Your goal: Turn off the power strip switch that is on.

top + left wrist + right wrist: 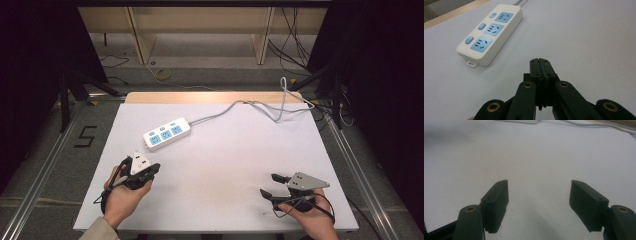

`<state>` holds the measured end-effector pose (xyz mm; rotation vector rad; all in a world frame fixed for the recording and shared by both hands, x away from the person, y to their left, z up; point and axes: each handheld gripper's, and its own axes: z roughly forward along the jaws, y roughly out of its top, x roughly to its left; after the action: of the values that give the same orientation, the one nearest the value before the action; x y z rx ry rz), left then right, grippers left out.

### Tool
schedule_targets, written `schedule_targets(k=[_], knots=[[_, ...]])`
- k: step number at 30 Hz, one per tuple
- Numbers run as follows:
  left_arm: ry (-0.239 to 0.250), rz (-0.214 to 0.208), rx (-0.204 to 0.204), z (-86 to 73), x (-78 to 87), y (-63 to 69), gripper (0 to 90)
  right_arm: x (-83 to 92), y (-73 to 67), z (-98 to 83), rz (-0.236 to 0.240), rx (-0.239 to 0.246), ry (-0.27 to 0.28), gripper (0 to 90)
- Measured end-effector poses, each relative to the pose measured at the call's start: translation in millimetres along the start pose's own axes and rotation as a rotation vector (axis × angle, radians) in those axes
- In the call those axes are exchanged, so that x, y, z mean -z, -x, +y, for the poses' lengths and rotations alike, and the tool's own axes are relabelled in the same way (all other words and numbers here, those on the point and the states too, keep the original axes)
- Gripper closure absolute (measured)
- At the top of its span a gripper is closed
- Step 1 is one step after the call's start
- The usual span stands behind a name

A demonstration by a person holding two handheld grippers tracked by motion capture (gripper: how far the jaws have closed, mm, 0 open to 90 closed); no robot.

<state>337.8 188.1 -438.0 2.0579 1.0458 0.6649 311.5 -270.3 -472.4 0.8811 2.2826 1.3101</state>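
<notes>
Power strip sits at 1 o'clock from the clenched, empty left hand-held gripper, long axis pointing 2 o'clock; right hand-held gripper released, farther away.

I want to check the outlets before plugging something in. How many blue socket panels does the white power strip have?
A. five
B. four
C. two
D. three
D: the power strip shows three blue socket panels in a row, each beside its own small blue switch.

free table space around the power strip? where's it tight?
Bare: the wide stretch between the power strip, the left gripper and the right gripper. Also right of the strip, below its cord. Tight: far right corner, where the cord loops.
</notes>
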Motion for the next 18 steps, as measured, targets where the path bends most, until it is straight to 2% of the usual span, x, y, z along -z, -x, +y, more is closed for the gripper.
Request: schedule_targets(k=[18], knots=[[-0.001, 0.007, -0.007, 12.7, -7.2, -1.6, 89.6, 0.0, 0.0, 0.0, 0.002, 0.0, 0.002, 32.7]])
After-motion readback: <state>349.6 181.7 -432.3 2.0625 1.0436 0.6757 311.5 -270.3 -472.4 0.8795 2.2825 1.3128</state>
